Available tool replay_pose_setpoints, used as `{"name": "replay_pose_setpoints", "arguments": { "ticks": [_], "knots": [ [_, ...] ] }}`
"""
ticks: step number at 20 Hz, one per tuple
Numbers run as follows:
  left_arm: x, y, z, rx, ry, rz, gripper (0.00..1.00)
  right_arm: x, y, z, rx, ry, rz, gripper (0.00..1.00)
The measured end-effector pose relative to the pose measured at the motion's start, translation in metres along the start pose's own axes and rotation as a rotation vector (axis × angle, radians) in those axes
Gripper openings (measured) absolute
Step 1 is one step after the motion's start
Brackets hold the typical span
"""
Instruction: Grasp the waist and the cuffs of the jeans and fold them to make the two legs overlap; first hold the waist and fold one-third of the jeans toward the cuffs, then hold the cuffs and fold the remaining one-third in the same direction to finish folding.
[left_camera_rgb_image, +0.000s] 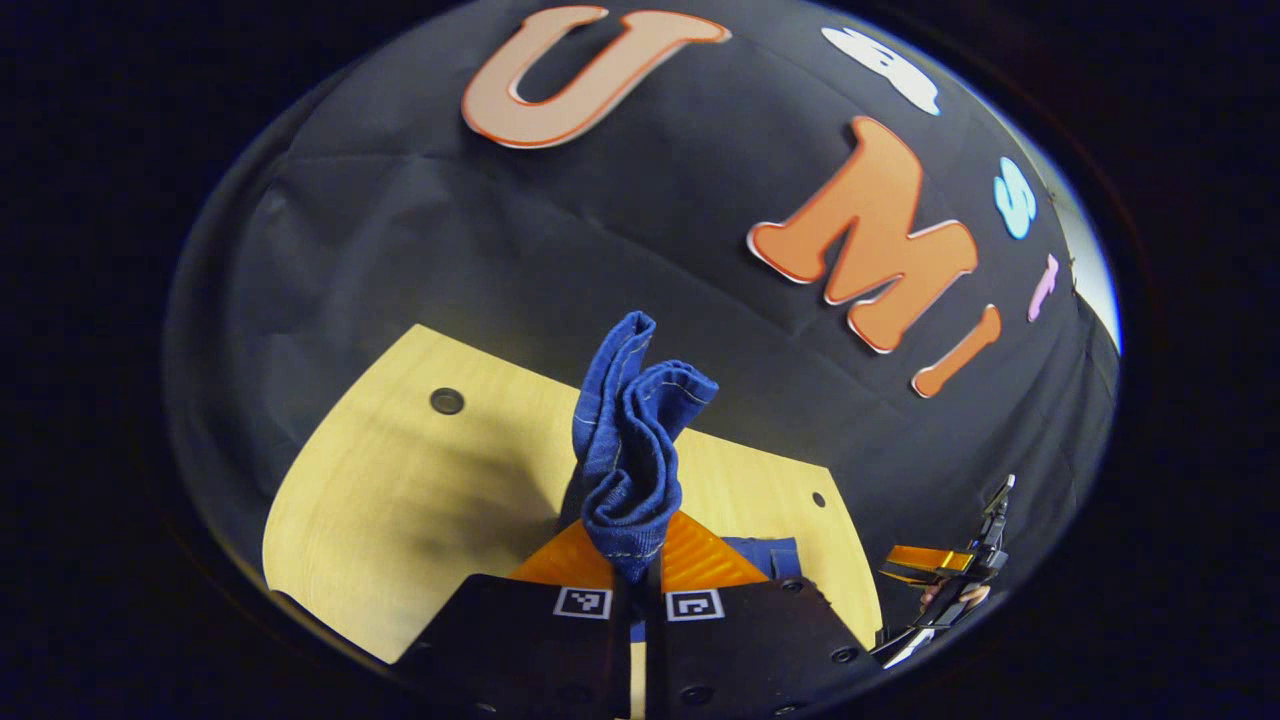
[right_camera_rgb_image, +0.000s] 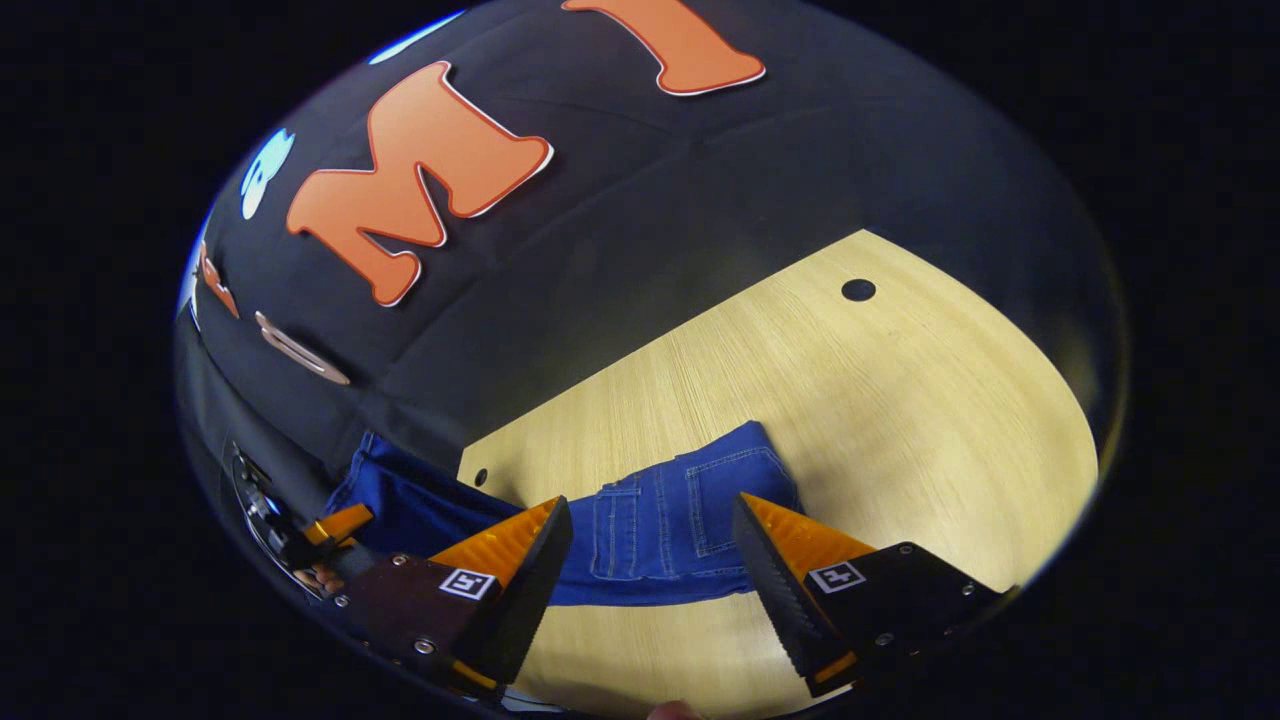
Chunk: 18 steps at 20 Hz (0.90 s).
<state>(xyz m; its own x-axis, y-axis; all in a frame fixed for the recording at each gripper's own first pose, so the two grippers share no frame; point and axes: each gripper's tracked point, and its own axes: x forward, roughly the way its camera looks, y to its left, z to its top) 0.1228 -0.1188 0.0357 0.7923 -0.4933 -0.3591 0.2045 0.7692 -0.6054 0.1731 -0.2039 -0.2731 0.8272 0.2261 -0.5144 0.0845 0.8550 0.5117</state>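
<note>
The blue jeans lie on the wooden table with the waist end and a back pocket facing up. My right gripper hovers open just over that waist part, one finger on each side. A bunched end of the jeans sticks up between the fingers of my left gripper, which is shut on it and held above the table. In the right gripper view the denim runs left off the table edge toward the left gripper. The right gripper appears far right in the left gripper view.
The table has small round holes near its back edge. The black cloth wall stands close behind the table. Bare wood lies to the right of the jeans in the right gripper view.
</note>
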Motion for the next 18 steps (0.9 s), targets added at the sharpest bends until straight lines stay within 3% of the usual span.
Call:
{"name": "replay_pose_setpoints", "arguments": {
  "ticks": [8,18],
  "knots": [
    [0.043,-0.100,-0.027,0.128,0.060,-0.074,0.06,-0.006,-0.015,0.009,-0.130,-0.027,-0.010,0.98],
    [0.092,-0.165,-0.073,0.185,0.124,-0.055,0.06,-0.012,-0.038,0.018,-0.203,-0.034,-0.006,0.98]
  ]
}}
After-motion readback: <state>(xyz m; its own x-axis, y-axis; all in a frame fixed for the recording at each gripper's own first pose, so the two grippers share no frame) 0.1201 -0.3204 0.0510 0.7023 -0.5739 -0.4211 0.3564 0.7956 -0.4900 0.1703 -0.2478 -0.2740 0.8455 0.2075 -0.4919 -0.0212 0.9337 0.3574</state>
